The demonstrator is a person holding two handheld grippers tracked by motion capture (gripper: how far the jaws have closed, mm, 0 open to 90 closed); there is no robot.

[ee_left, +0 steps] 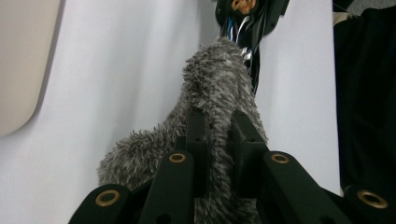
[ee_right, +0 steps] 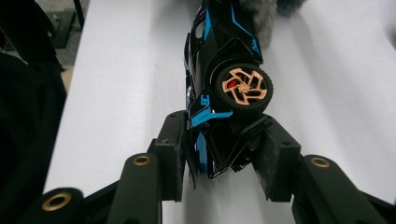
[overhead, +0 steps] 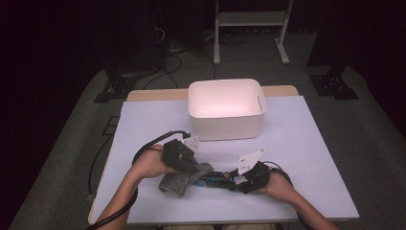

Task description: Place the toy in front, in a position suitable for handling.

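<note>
Here, toy car point(ee_right: 219, 93) between right gripper point(ee_right: 224, 154) jaws.

We note a white table point(overhead: 306, 143) on grey carpet point(overhead: 368, 120), a white frame point(overhead: 251, 19) behind, cables point(overhead: 167, 57) on the floor, and dark surroundings.

text: none legible | toy car point(ee_right: 223, 70): blue markings, unreadable | bin point(overhead: 226, 108): unmarked
</note>
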